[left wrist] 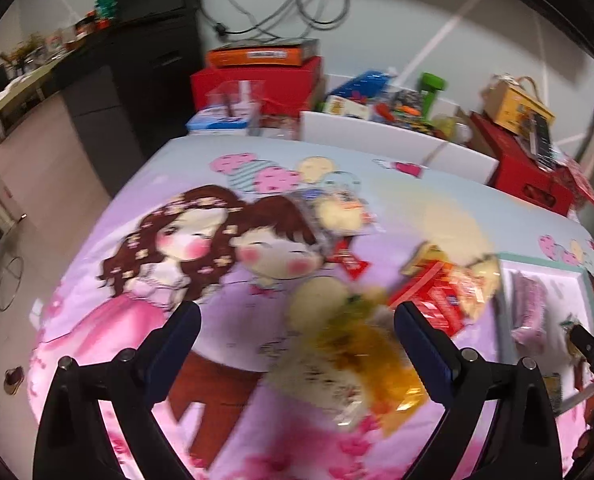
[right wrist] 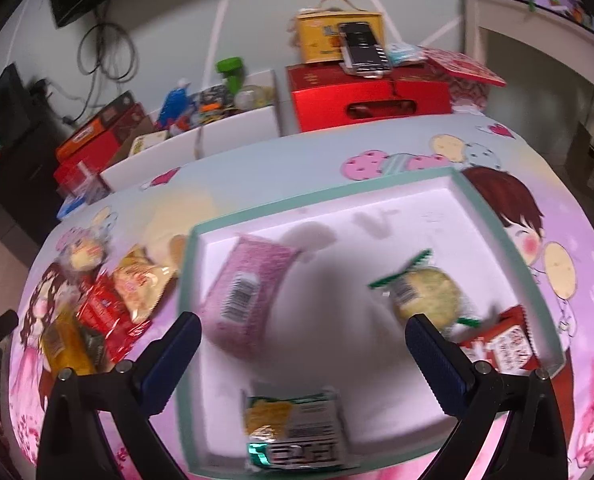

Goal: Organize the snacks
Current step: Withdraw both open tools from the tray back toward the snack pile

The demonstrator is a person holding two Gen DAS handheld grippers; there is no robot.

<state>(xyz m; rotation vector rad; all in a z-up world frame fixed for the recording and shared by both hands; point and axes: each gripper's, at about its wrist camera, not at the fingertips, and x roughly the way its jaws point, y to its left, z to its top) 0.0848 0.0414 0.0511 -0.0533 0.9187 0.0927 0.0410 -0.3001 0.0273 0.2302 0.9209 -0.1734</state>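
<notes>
My left gripper [left wrist: 297,320] is open above a yellow-orange snack packet [left wrist: 361,364] lying on the cartoon-print cloth, with red packets [left wrist: 437,300] and a pale packet [left wrist: 345,210] beyond it. My right gripper [right wrist: 303,334] is open and empty over a white tray with a green rim [right wrist: 377,184]. In the tray lie a pink box [right wrist: 245,288], a round green-wrapped cookie [right wrist: 425,292], a green and yellow packet [right wrist: 293,424] and a red and white packet [right wrist: 505,346]. A pile of loose snacks [right wrist: 105,304] lies left of the tray.
White bins [left wrist: 381,136] with assorted items and red boxes [right wrist: 369,100] stand behind the table. A black cabinet [left wrist: 137,80] is at the back left. The tray's edge [left wrist: 537,260] shows at the right in the left wrist view.
</notes>
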